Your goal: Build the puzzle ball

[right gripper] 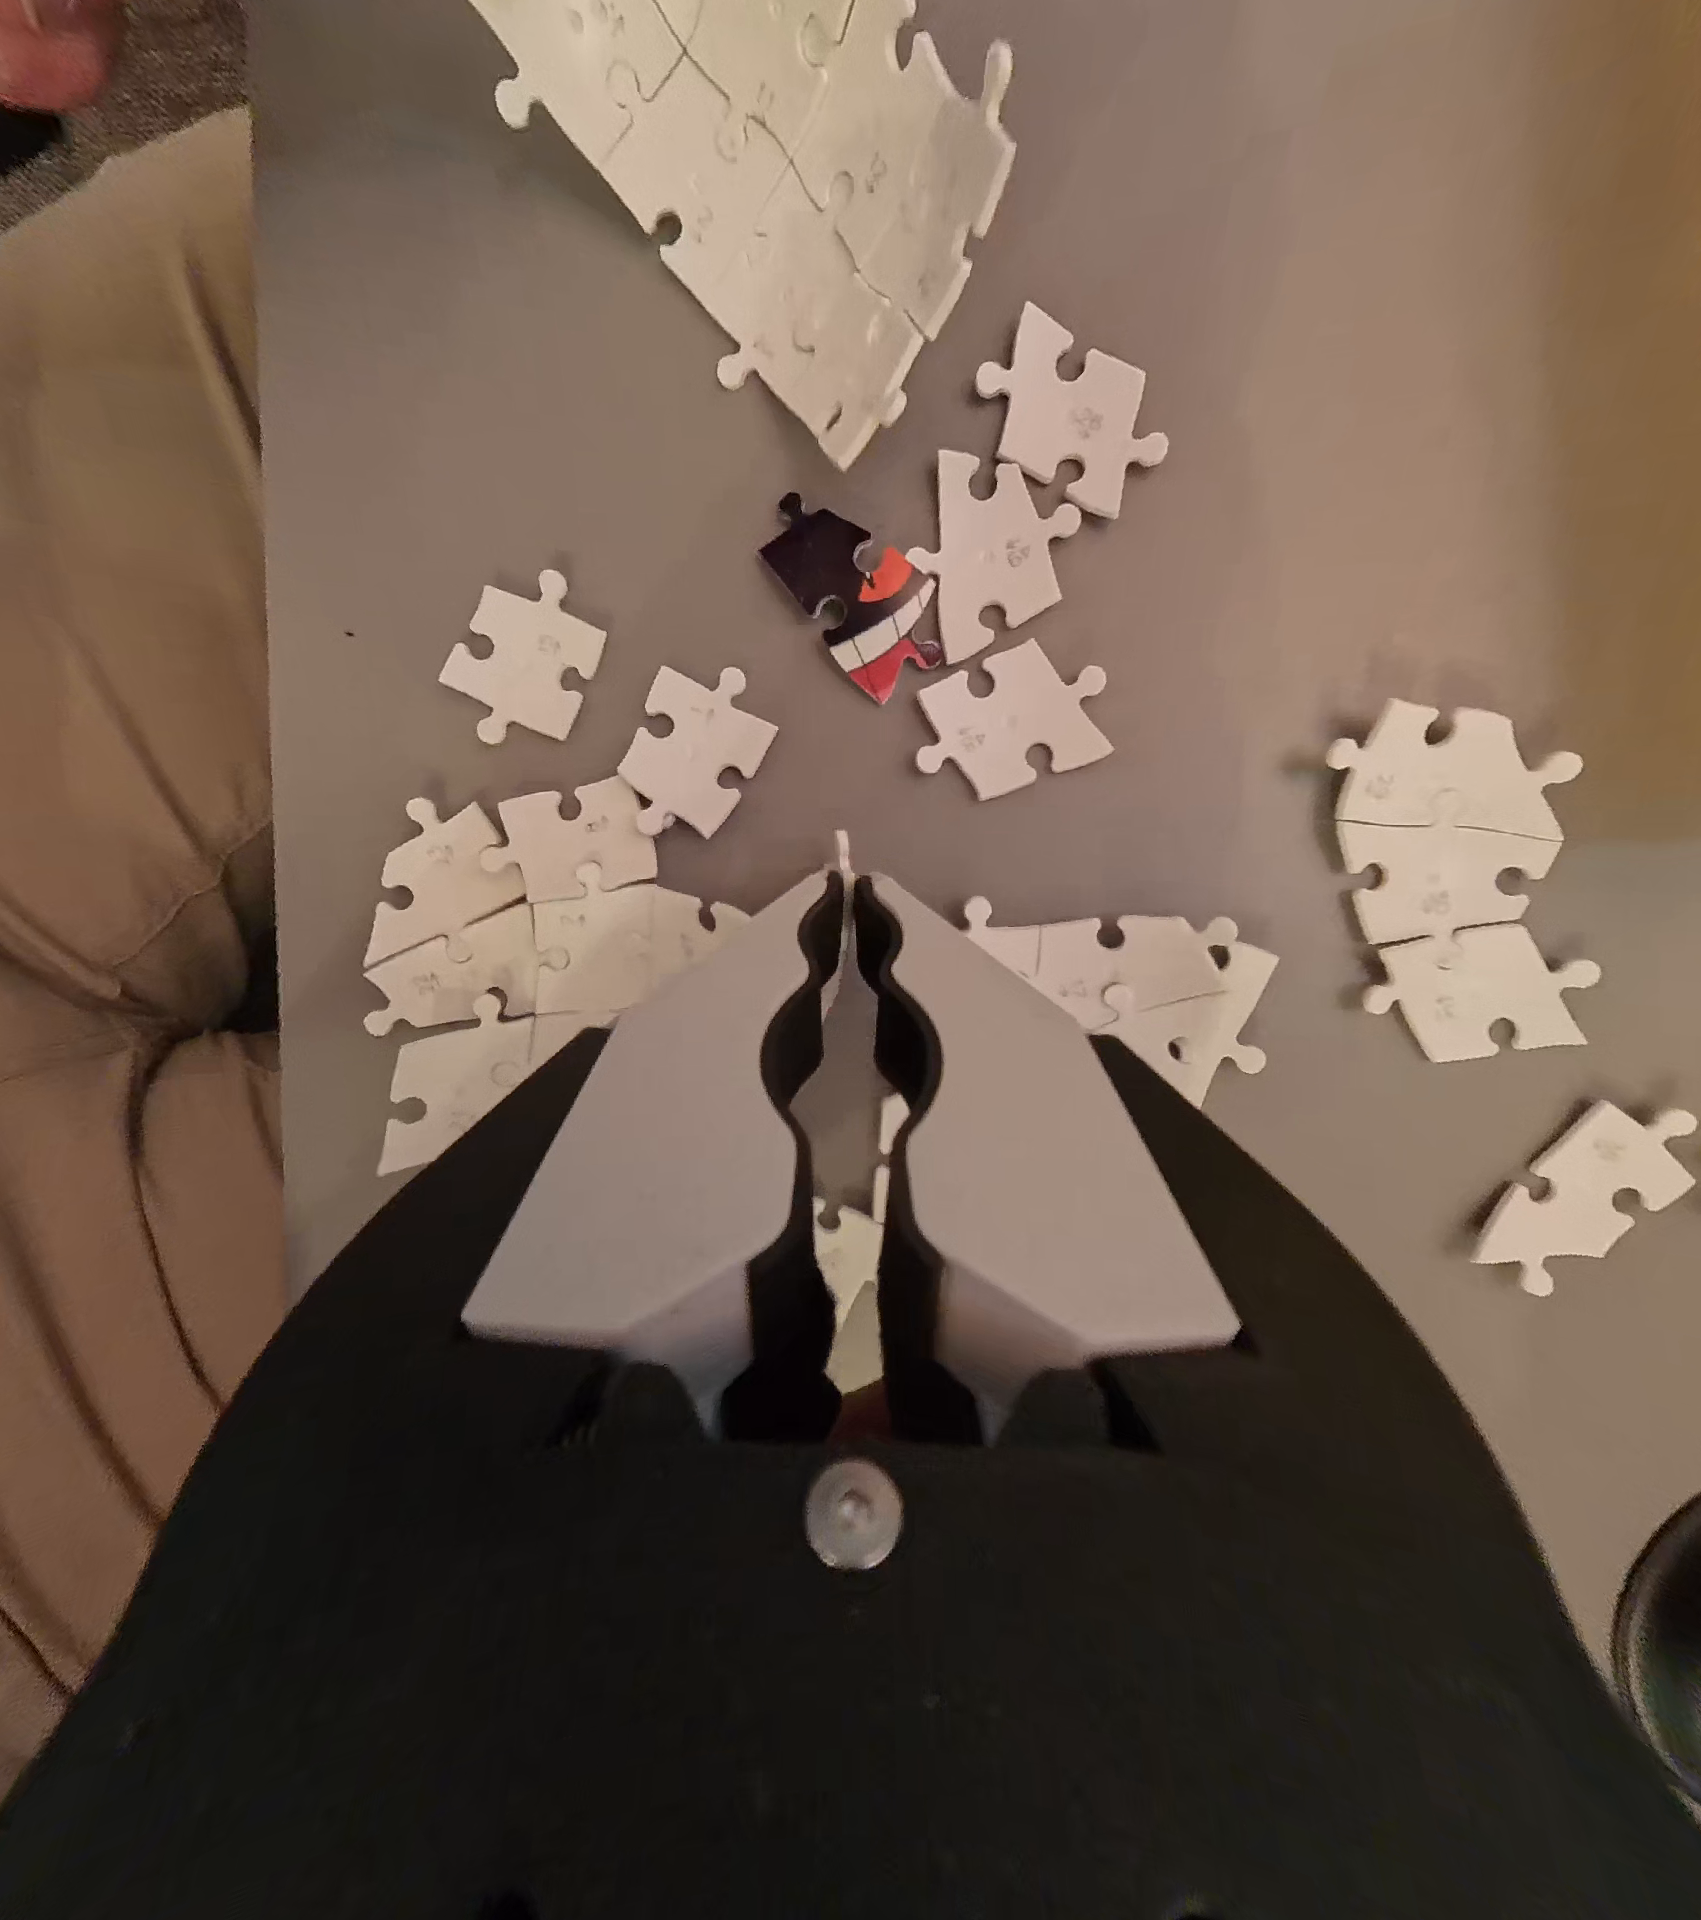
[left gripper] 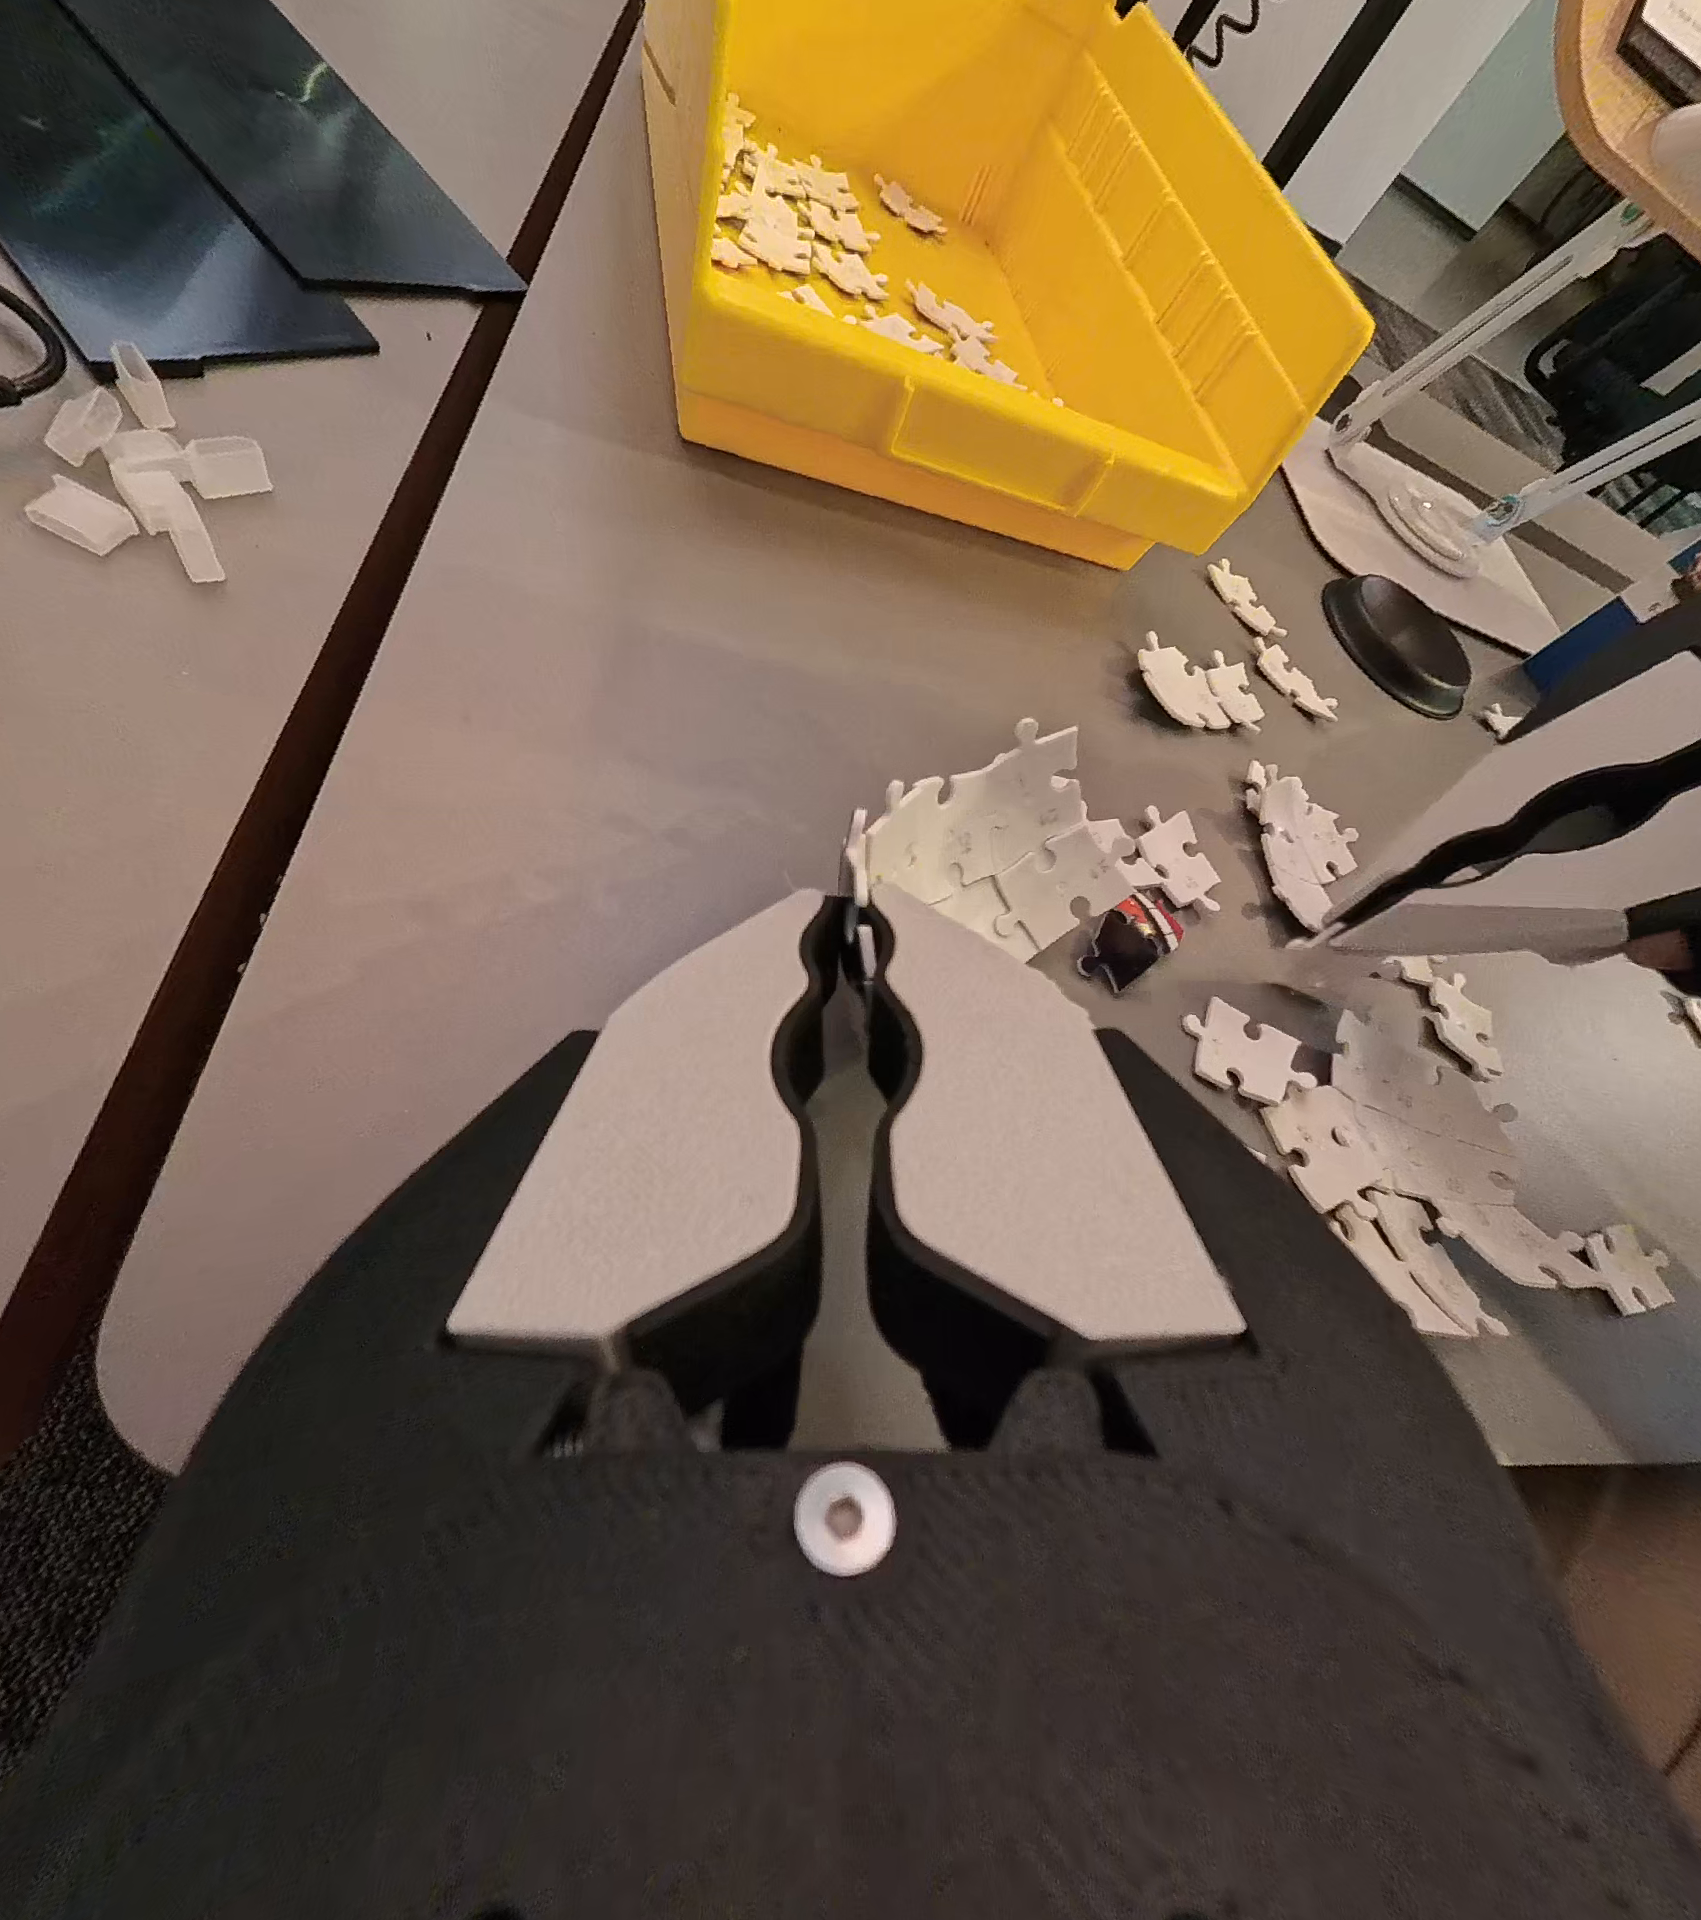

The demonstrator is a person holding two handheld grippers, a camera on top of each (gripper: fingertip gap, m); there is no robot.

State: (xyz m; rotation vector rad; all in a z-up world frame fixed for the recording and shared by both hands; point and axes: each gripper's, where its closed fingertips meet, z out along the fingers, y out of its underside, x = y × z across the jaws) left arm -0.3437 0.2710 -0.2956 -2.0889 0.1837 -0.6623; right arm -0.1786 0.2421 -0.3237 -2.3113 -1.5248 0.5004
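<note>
White puzzle pieces lie face down on the grey table (left gripper: 534,727). My left gripper (left gripper: 852,914) is shut on the edge of a curved joined section of white pieces (left gripper: 991,842), which tilts up off the table; this section also shows in the right wrist view (right gripper: 794,187). My right gripper (right gripper: 846,888) is shut on a single white piece (right gripper: 841,847) seen edge-on, held above joined groups of pieces (right gripper: 513,935). It also shows in the left wrist view (left gripper: 1329,930). One coloured face-up pair of pieces (right gripper: 861,603) lies between the two grippers (left gripper: 1126,940).
A yellow bin (left gripper: 1002,457) holding several loose white pieces stands at the back. A black round stand (left gripper: 1397,644) and a white lamp base (left gripper: 1428,520) are at the right. Clear plastic caps (left gripper: 139,468) lie on the left table. A person's beige-clad legs (right gripper: 67,727) border the table edge. Across from one pair of fingers to the other is roughly 20 centimeters.
</note>
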